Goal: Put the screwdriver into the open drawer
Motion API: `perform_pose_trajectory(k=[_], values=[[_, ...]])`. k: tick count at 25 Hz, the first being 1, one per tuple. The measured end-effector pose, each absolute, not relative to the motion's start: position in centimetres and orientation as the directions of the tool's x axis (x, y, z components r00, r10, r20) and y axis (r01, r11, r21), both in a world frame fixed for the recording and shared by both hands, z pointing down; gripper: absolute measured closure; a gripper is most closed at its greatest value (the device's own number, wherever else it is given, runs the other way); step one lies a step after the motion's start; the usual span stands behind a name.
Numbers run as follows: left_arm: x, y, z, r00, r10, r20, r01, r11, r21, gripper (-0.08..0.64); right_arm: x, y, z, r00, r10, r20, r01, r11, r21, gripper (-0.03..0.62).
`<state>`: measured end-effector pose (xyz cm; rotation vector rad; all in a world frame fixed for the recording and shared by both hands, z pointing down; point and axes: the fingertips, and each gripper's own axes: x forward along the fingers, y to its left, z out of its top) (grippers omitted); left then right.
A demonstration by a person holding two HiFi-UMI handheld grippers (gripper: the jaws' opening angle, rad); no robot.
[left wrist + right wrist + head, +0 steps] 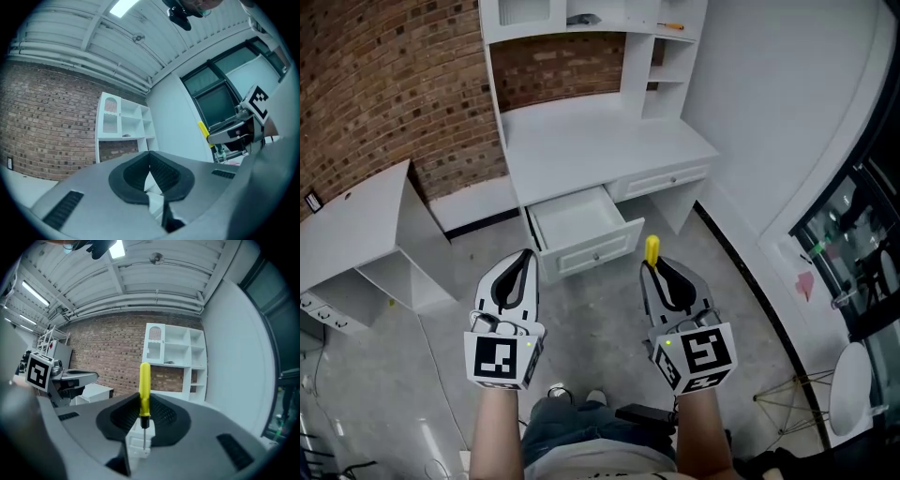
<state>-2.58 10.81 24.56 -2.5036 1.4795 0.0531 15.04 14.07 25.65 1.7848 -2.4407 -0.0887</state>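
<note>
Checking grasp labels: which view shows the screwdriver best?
Right gripper view: the screwdriver stands upright, clamped between the fingers, yellow handle, black collar and shaft all visible. Head view shows only the handle tip above the right gripper. Left gripper view catches a small yellow sliver, far right.

**Head view:** from high above, facing forward and steeply down; left gripper (523,258) and right gripper (652,270) near, low in frame; white desk (600,150) with open drawer (598,251) farther ahead.

**Left gripper view, right gripper view:** mounted close behind own jaws, wide-angle, facing about level along them toward brick wall (384,84) and shelf unit (581,19), ceiling (154,282) overhead.

**Shared by all three:** shelf unit and brick wall. In each gripper view, the other gripper at the inner edge, also seen from the head.
</note>
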Motion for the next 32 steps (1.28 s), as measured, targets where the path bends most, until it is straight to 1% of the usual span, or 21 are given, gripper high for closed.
perform_pose_trajectory(k=[5,14,23,32], values=[[-1.0,8.5,25.0,0.483,-0.867,-0.126,-0.872,-0.462,-0.164,0.548,16.9,11.8,26.9,-0.302,-0.949,0.091,-0.947,0.309,0.089,0.52],[-0.6,2.2,25.8,0.494,-0.861,-0.12,-0.864,-0.472,-0.173,0.548,17.8,5.6,28.1,-0.292,-0.951,0.104,-0.952,0.299,0.06,0.52],[-4.0,-8.8,27.6,0.465,-0.88,-0.1,-0.885,-0.458,-0.085,0.548,15.1,-5.2,29.3,-0.311,-0.939,0.15,-0.942,0.326,0.086,0.52],[-7.3,-21.7,29.5,0.462,-0.884,-0.066,-0.887,-0.46,-0.041,0.548,13.0,-17.3,31.7,-0.274,-0.937,0.217,-0.952,0.296,0.08,0.52]])
